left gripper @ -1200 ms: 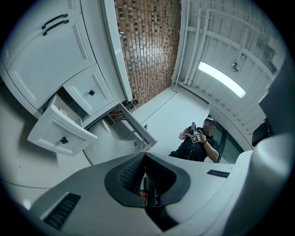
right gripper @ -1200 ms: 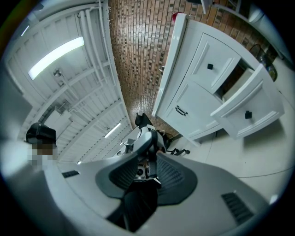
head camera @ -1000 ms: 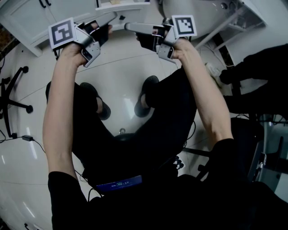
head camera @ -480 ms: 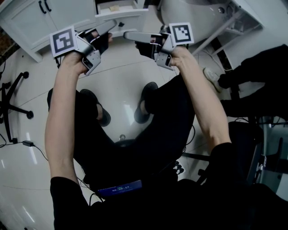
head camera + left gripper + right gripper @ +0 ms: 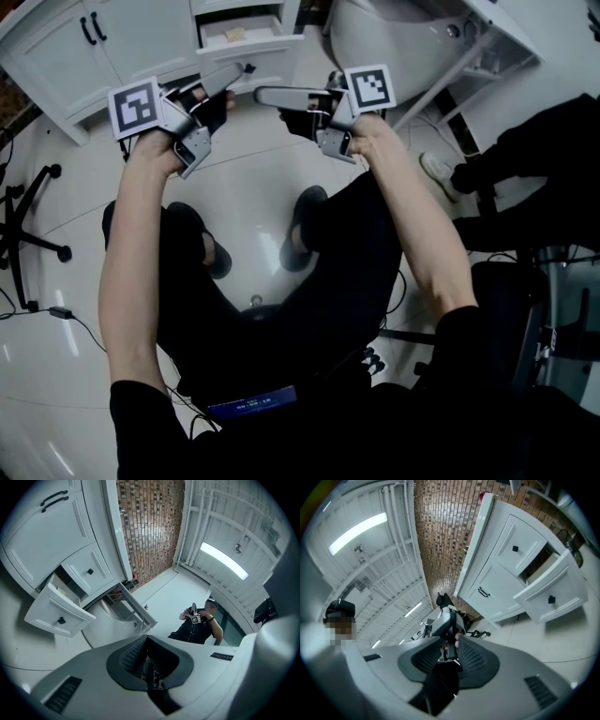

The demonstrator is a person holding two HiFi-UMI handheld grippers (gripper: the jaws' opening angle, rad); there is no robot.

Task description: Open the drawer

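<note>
drawer (image 5: 251, 44) already stands out; left gripper (image 5: 246, 67) and right gripper (image 5: 260, 94) hover near it, jaws closed and empty, best backed off without knocking its front.

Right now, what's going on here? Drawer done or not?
A seated person holds a two-jaw gripper in each hand in front of the white panelled cabinet. Its small white drawer with a black knob stands pulled out, so the opening looks done. The left gripper and the right gripper are both shut and empty. Their tips point at each other above the floor, and neither touches the drawer.
</note>
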